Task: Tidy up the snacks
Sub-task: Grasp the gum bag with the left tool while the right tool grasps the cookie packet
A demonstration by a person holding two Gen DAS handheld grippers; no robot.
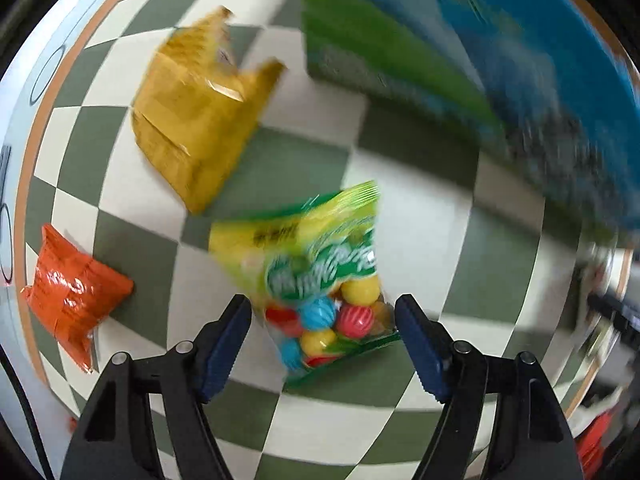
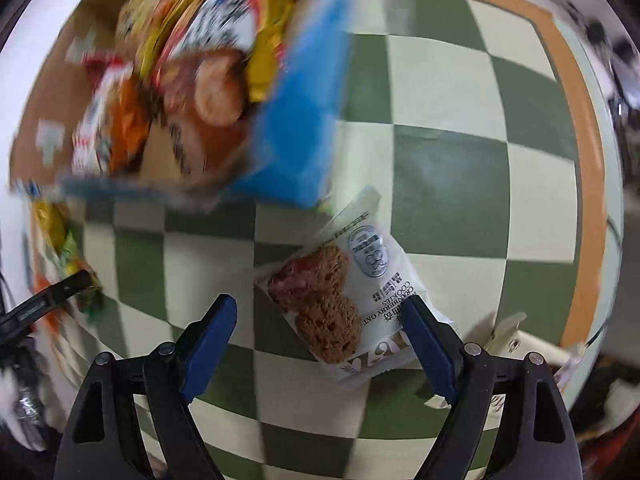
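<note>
We are holding the left gripper (image 1: 323, 316) open astride the gumball bag (image 1: 320, 280) and the right gripper (image 2: 320, 316) open astride the cookie packet (image 2: 344, 304), gripping neither.

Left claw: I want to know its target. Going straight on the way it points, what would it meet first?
Most likely the gumball bag, lying on the checkered cloth between the open left claw fingers; depth is unclear.

Checkered cloth (image 1: 400, 216): gumball bag (image 1: 320, 280) at centre, crumpled packet (image 1: 196, 120) behind-left, small pouch (image 1: 72, 296) far left, box (image 2: 296, 120) of snacks behind, cookie packet (image 2: 344, 304) before it.
</note>
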